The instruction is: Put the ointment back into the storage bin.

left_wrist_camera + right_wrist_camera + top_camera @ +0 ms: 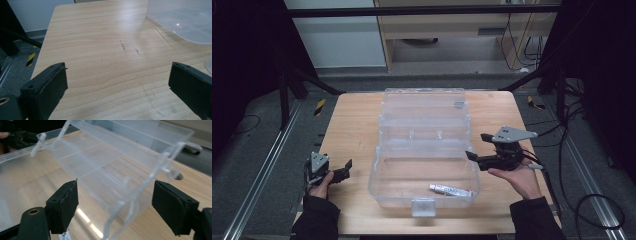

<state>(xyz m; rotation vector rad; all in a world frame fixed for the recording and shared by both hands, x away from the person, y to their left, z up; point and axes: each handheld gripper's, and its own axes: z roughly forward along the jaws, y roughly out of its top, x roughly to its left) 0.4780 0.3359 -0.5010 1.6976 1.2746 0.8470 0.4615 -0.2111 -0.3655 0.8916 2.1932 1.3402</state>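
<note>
A clear plastic box [422, 145] stands open in the middle of the wooden table [354, 125], its lid raised at the back. A small white tube [451, 190] lies inside, near the front wall. My right gripper [478, 146] is open at the box's right side, jaws pointing at the wall. In the right gripper view the box's corner [120, 195] and lid hinge rise between the wide-apart jaws. My left gripper [343, 169] is open near the table's left front, apart from the box. In the left gripper view bare wood lies between the jaws, and the box edge [180, 22] is at top right.
A white latch [423, 206] sits on the box's front wall. Black frame legs [287, 95] stand at both far corners, with cables [592, 200] on the floor to the right. A dark scratch mark [123, 46] crosses the wood.
</note>
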